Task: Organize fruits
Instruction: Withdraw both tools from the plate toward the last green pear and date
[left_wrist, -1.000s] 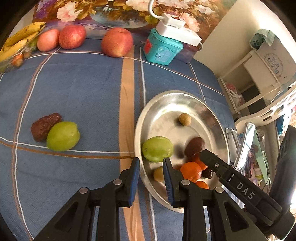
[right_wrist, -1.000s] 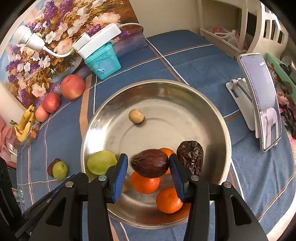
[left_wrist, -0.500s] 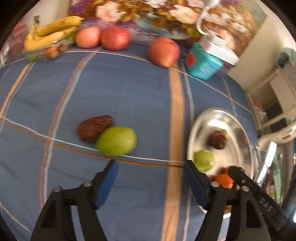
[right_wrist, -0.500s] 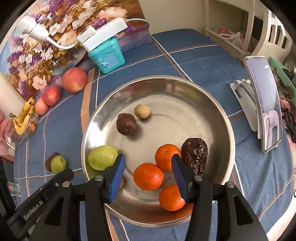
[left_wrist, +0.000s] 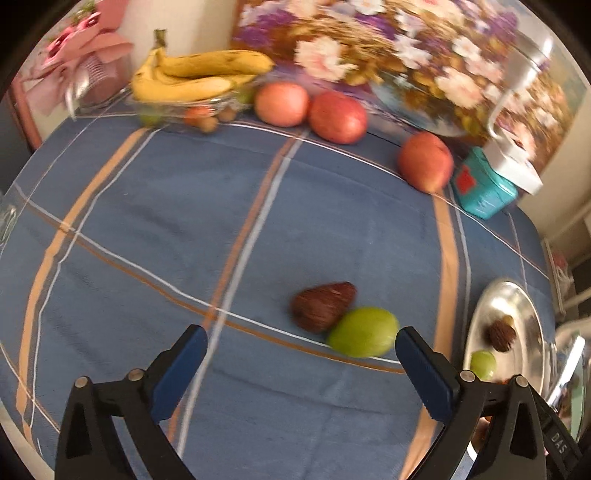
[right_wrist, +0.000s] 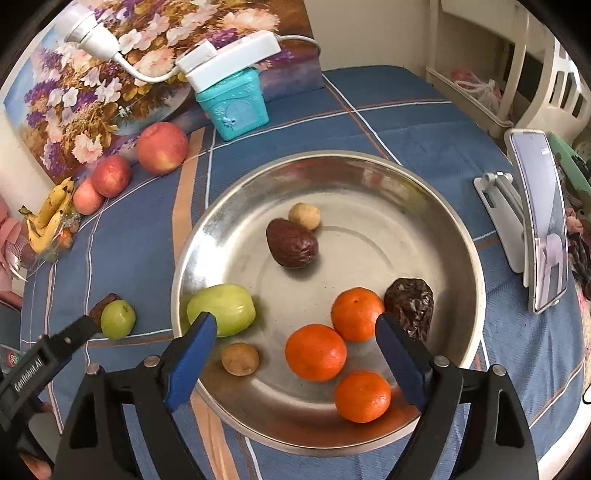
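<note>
A steel bowl (right_wrist: 369, 173) on the blue cloth holds three oranges (right_wrist: 316, 351), a green fruit (right_wrist: 221, 309), a dark brown fruit (right_wrist: 291, 242), a wrinkled date (right_wrist: 410, 306) and two small tan fruits (right_wrist: 304, 216). My right gripper (right_wrist: 295, 350) is open and empty above the bowl's near side. A green fruit (left_wrist: 364, 331) and a brown fruit (left_wrist: 322, 305) lie touching on the cloth left of the bowl (left_wrist: 532, 314). My left gripper (left_wrist: 301, 362) is open and empty, just short of them.
Three red apples (left_wrist: 338, 116) and a bunch of bananas (left_wrist: 195, 75) lie along the far edge by a flower painting. A teal box (right_wrist: 236, 101) carries a white power strip. A phone on a stand (right_wrist: 539, 221) stands right of the bowl.
My right gripper opened and dropped the dark brown fruit into the bowl, where it rolled to the small tan fruit. My left gripper opened wide and swung left toward the two fruits on the cloth.
</note>
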